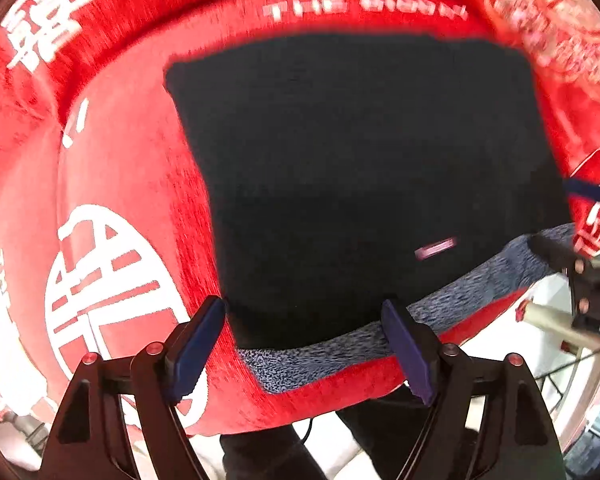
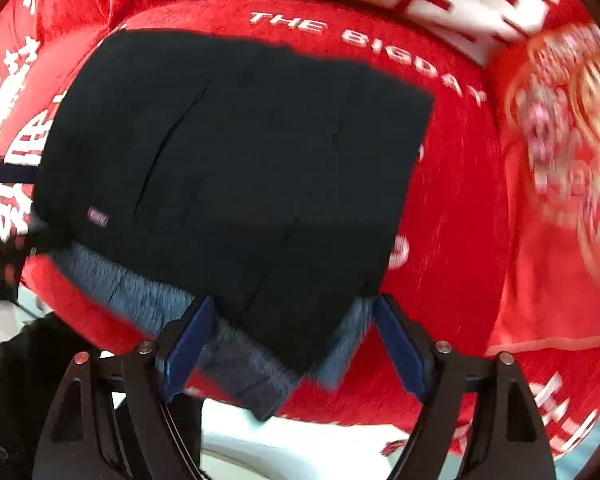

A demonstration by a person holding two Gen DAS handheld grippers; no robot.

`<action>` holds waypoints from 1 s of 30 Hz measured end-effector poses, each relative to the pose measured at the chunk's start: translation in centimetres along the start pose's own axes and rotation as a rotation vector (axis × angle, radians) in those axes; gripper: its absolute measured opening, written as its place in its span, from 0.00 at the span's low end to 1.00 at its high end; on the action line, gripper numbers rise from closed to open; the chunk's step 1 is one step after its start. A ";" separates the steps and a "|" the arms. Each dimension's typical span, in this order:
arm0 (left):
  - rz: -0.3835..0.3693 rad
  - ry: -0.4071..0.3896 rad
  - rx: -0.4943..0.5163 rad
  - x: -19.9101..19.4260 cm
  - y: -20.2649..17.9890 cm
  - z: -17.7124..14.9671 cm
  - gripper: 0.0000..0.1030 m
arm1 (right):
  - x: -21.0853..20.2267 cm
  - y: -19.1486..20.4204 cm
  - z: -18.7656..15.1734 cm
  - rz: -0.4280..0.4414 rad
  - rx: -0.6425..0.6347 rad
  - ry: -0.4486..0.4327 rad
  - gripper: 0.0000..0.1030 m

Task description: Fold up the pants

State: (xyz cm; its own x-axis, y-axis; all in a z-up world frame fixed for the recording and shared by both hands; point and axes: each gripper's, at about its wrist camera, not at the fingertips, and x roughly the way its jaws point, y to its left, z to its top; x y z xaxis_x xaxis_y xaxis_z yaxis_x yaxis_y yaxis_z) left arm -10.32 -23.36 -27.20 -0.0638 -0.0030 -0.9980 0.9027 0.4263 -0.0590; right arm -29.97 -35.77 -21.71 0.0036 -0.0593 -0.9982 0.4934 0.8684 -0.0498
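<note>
The black pants (image 1: pixel 352 168), folded into a rectangle with the grey waistband (image 1: pixel 452 304) along the near edge (small purple label (image 1: pixel 436 249) above it), lie flat on my red cushion (image 1: pixel 140 184) printed with white characters. My left gripper (image 1: pixel 308 348) and right gripper (image 2: pixel 290 346) both hover spread wide over that waistband edge, holding nothing

under everything you have a red cloth (image 1: pixel 132 168) printed with white chinese characters and the words "the bigday" (image 2: pixel 364 46). a large round white emblem (image 1: pixel 100 280) sits on it at your left. a blurred pink and white patterned patch (image 2: pixel 560 128) lies at your right.
</note>
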 end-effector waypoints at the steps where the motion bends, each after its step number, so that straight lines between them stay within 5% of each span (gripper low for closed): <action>1: 0.003 -0.024 0.009 -0.9 -0.2 0.2 0.79 | -1.3 -0.2 -0.3 -0.009 0.022 -0.029 0.82; 10: 0.080 -0.138 0.072 -7.4 -4.0 0.6 0.80 | -8.7 1.0 -0.6 -0.054 0.123 -0.177 0.84; 21: 0.130 -0.149 0.068 -10.4 -4.1 -0.4 0.80 | -9.7 2.3 0.9 -0.107 0.172 -0.107 0.85; 22: 0.132 -0.152 0.065 -10.5 -3.8 -0.3 0.81 | -9.7 2.4 1.2 -0.114 0.176 -0.100 0.85; 23: 0.135 -0.149 0.061 -10.6 -3.4 0.0 0.99 | -9.7 2.6 1.4 -0.116 0.176 -0.093 0.85; 30: 0.121 -0.219 0.120 -12.3 -3.2 -0.1 1.00 | -11.2 4.5 1.3 -0.174 0.150 -0.077 0.85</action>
State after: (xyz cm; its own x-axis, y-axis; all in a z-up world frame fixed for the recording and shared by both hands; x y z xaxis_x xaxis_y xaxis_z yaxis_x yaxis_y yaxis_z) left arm -12.45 -24.62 -14.69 0.1292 -0.1600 -0.9786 0.9429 0.3252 0.0713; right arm -26.60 -31.82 -10.69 -0.0290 -0.2436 -0.9694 0.6161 0.7594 -0.2093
